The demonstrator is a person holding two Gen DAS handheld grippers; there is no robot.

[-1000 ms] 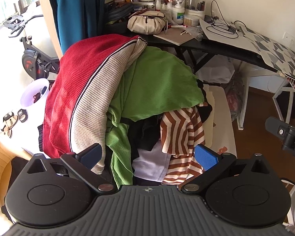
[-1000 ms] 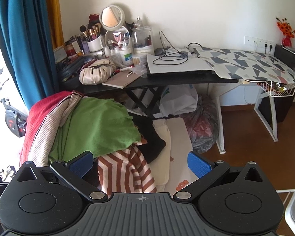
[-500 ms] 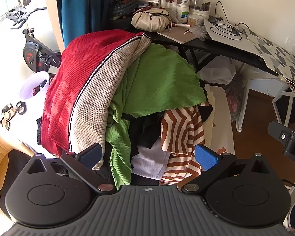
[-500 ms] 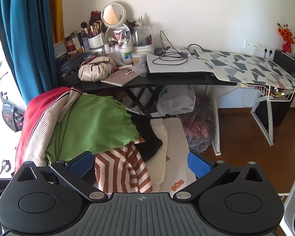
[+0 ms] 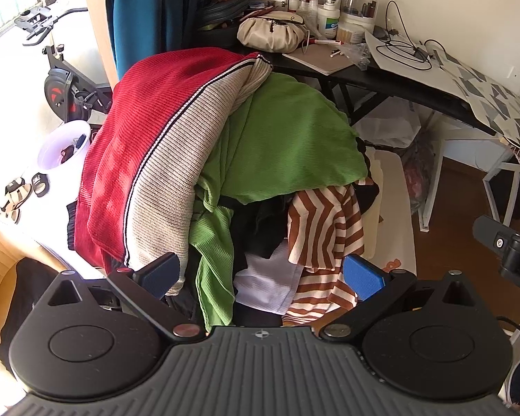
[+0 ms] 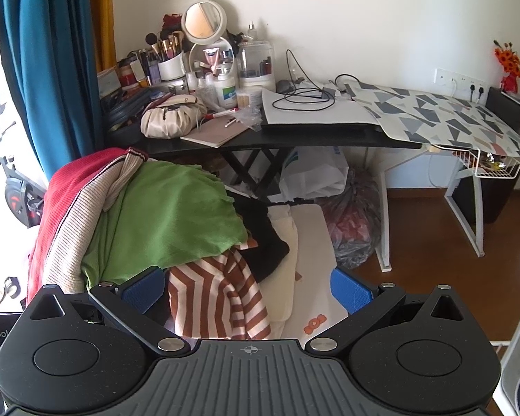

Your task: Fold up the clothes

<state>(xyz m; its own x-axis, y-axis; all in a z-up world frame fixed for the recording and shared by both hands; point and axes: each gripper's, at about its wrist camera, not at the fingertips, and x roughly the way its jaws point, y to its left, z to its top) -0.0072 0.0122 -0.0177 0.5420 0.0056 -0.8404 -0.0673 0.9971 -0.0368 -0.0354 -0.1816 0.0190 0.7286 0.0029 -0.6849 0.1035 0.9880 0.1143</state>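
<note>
Gaping wide, both tools — left (image 5: pixel 261 274), right (image 6: pixel 248 289) — hold nothing.

Left wrist view: close above clothes pile (image 5: pixel 246 159), facing down and forward past spread fingers. Right wrist view: farther back, more level, facing desk (image 6: pixel 294 138) and wall. Shared: pile (image 6: pixel 156 222), desk (image 5: pixel 381 72), curtain (image 5: pixel 149 10).

The heaped clothes pile (image 5: pixel 225 159) is filling the space straight ahead of the left tool (image 5: pixel 261 274), whose fingers are standing wide apart with nothing between them. Open floor (image 6: pixel 416 242) is lying to the pile's right, but the cluttered counter (image 6: pixel 294 138) is overhanging behind it, and bags (image 6: pixel 350 228) are crowding beneath.
</note>
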